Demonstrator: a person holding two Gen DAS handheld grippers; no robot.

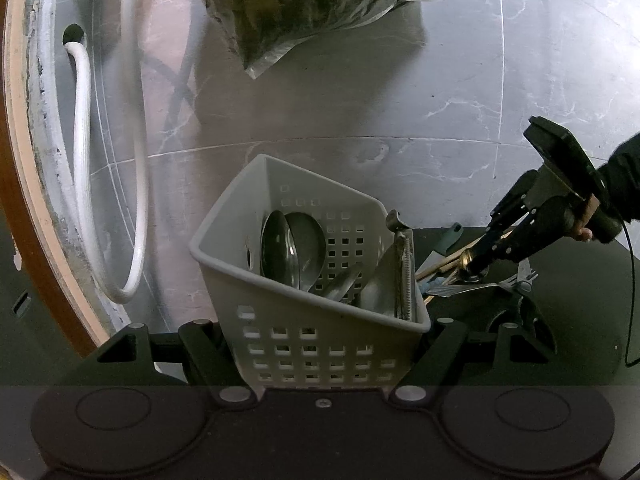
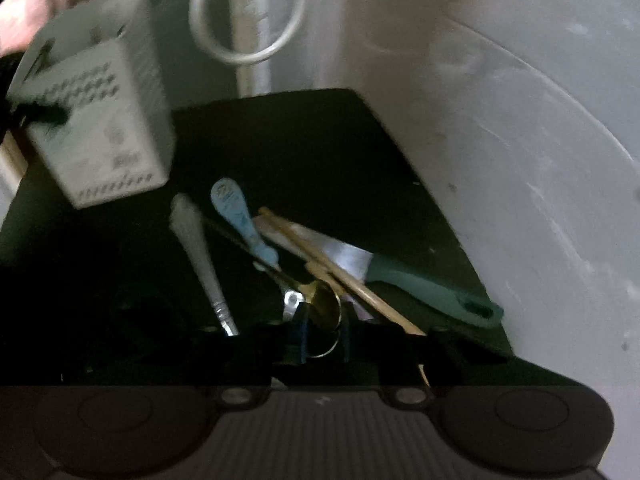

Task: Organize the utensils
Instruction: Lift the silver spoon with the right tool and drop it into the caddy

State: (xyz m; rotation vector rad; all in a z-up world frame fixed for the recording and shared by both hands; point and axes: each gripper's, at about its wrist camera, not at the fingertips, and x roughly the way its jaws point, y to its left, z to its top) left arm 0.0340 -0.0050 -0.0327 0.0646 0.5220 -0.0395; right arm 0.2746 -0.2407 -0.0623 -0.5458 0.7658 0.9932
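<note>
Grey marble floor (image 1: 440,80), black table (image 2: 300,152), white basket (image 1: 320,344).

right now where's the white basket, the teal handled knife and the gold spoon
white basket (image 1: 304,340), left wrist view, perforated front wall
teal handled knife (image 2: 424,286), right wrist view, middle of handle
gold spoon (image 2: 324,300), right wrist view, bowl

Left wrist cam sits right behind the white basket (image 1: 316,312), v. close, looking down past its rim to the grey marble floor (image 1: 440,100) and a white hose (image 1: 136,120) off to its left side. Right wrist cam rides low over the black tabletop (image 2: 300,152), facing along a heap of utensils incl. a teal-handled knife (image 2: 420,284), pic a bit blurred. Both views share the basket (image 2: 100,120), the tabletop (image 1: 580,300), the knife (image 1: 450,236) and the hose (image 2: 248,12); the left cam also catches the right gripper (image 1: 476,264) from the side.
</note>
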